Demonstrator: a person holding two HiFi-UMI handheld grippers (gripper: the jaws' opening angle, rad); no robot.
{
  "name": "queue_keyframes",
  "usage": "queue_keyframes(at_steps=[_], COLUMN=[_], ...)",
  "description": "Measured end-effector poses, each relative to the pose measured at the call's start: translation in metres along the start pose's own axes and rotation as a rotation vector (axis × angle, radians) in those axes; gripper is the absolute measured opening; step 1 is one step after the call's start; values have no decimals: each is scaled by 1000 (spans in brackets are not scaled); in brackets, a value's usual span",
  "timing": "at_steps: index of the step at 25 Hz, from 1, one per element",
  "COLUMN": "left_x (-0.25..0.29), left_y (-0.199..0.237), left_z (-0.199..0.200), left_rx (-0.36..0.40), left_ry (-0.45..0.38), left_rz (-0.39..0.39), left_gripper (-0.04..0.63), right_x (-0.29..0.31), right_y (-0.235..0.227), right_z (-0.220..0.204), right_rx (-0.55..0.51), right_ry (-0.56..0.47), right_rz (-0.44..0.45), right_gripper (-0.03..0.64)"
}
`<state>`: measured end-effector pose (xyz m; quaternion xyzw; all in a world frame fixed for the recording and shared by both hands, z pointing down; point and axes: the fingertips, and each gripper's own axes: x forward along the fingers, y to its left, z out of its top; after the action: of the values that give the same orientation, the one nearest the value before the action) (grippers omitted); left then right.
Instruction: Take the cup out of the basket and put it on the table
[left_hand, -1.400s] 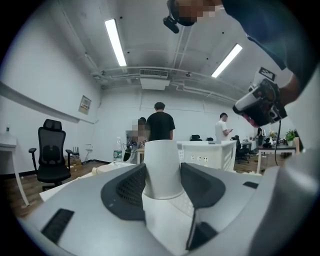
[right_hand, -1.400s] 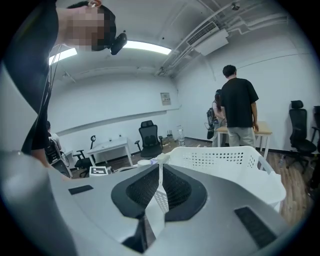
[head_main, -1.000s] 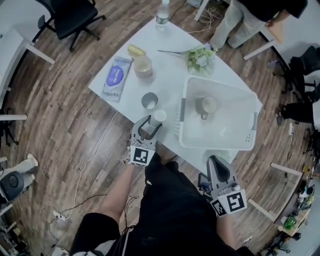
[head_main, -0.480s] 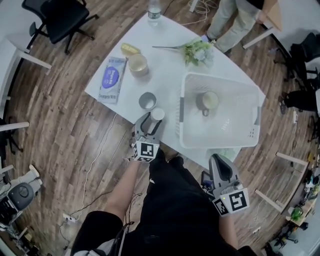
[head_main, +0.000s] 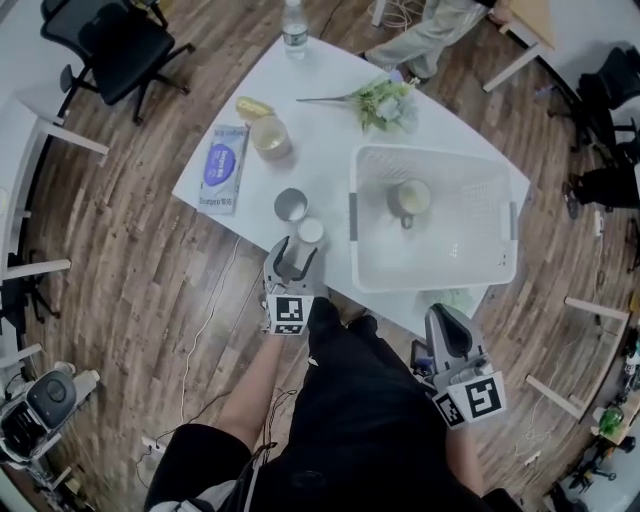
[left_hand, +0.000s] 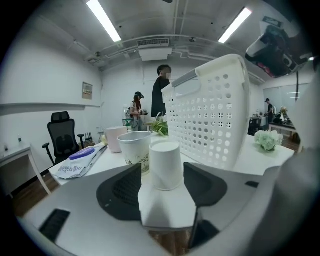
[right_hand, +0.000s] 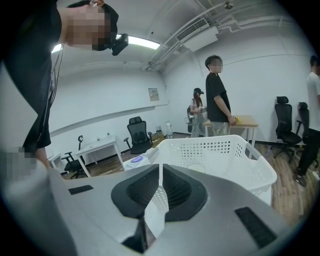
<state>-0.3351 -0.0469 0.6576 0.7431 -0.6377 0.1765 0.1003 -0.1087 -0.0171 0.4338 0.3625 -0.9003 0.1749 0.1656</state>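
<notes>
Obs., left side: the left gripper (head_main: 291, 258) is low at the near edge of the table (head_main: 330, 130), with the white cup (left_hand: 165, 165) standing between its jaws. The jaws have just been opening and now stand wide. A sliver of gap shows on each side of the cup, so the pads are off it (set down, I judge, not held).

Key relation: the cup sits dead centre between the pads and a little ahead of them, its long axis upright. The way out therefore looks to be straight back along the gripper's own line, since any sideways drift would bring a pad against the cup wall.

Cup: plain white paper, slightly tapered, standing mouth-down with the closed end up. It looks light and easy to tip. It stands outside the basket (head_main: 440, 255), on the table just left of the basket's wall. A printed cup (head_main: 291, 205) stands upright just beyond it (touching or not, can't tell).

Right side: the right gripper (head_main: 445, 322) is held back off the table's near edge, jaws drawn together to a thin slit with nothing in them.

Remaining: a mug (head_main: 410, 198) lies in the basket, and the right gripper faces that way (no closer than the left, from overhead).
</notes>
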Motion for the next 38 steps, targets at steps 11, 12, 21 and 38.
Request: queue_keyframes(at_steps=[11,12,21,38], left_x=[-88,-93,-101,-91], left_y=[-26,-33,-117,-248], left_z=[105,117,214,251], left_rx=[-54,-48,5,29], left_ry=[-168,-184,-275,-231], left_rz=[16,0,-230,-559], left_gripper=[137,115,14,9], right_x=[-32,-37,-86,-138], right_y=[-25,-29,-65,-96], right_z=[15,16,17,1], right_rx=[6,9,39,72], right_ry=[-142,-157,-253,-290], right_rz=[-23,-29,-83,-136], right_gripper=[31,31,32,31])
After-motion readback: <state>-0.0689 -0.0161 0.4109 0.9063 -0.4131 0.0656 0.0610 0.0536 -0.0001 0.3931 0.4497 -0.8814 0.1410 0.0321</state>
